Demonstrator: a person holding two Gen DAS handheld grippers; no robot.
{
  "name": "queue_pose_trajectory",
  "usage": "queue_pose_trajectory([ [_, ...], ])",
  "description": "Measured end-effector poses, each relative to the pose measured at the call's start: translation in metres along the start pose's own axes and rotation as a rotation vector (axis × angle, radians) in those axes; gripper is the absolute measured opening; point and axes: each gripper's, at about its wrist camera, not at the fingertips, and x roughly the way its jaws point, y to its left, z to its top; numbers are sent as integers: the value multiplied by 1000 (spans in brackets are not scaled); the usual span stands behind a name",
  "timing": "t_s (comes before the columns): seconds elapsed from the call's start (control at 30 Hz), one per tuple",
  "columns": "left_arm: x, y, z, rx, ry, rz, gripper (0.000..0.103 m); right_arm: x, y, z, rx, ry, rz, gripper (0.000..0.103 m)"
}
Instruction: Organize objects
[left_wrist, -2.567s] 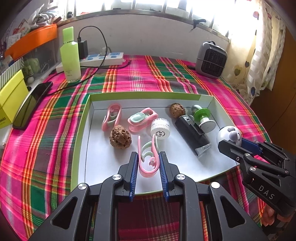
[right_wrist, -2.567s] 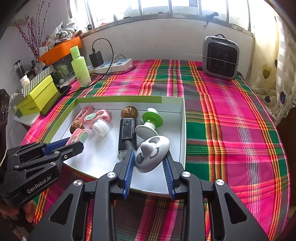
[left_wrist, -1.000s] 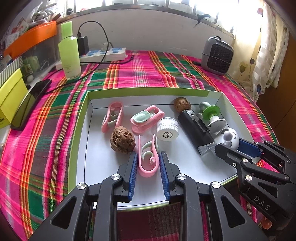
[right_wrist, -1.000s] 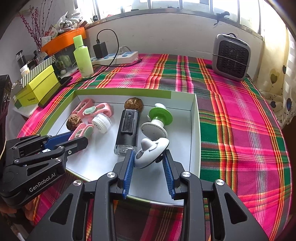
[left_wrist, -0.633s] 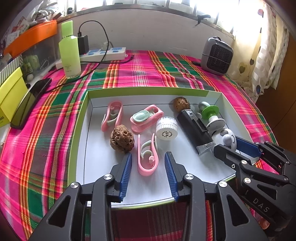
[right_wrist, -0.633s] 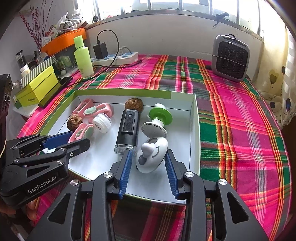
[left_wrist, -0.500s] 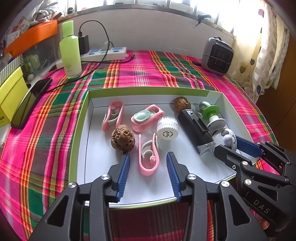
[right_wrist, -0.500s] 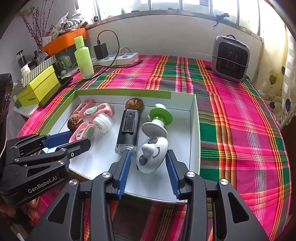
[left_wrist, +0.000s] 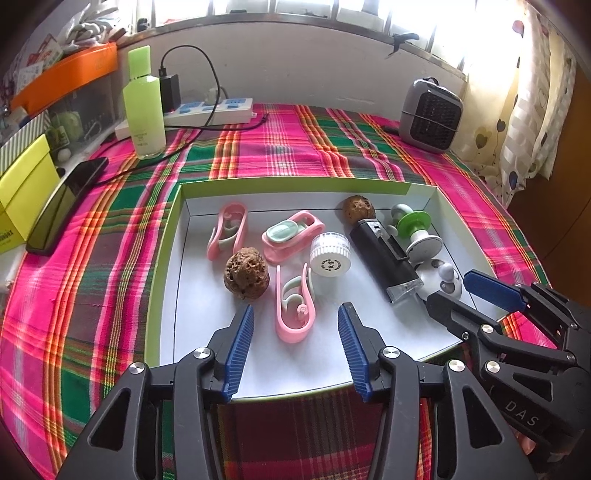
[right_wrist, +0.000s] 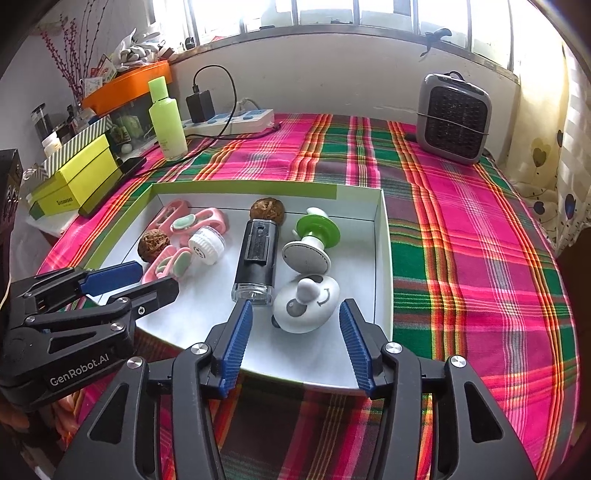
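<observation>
Both grippers have released: our left gripper (left_wrist: 295, 328) is opening around the pink clip (left_wrist: 294, 308) in the tray (left_wrist: 168, 258), its long axis running between the jaws; our right gripper (right_wrist: 295, 328) is opening around the white panda toy (right_wrist: 306, 308).

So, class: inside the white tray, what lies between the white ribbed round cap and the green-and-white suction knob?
A black rectangular device with a clear end, lying lengthwise between the cap and the knob; the right wrist view shows it best.

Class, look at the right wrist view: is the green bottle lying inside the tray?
No, the green bottle stands upright on the plaid cloth, beyond the tray.
</observation>
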Motion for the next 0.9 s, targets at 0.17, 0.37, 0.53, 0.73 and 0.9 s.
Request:
queue_pose_trajectory([
  [0.17, -10, 0, -2, 1, -26, 6, 46, -8, 0, -2, 8, -17, 1, 51],
  [0.37, -20, -1, -9, 2, -43, 6, 47, -19, 1, -7, 21, -38, 5, 51],
  [0.53, -33, -3, -17, 9, -75, 6, 47, -31, 5, -14, 20, -60, 13, 51],
  [0.73, -47, -5, -26, 14, -105, 9, 47, -43, 8, -22, 25, -83, 13, 51],
  [0.9, -54, -8, -38, 20, -108, 4, 47, -50, 9, -32, 38, -91, 13, 51],
])
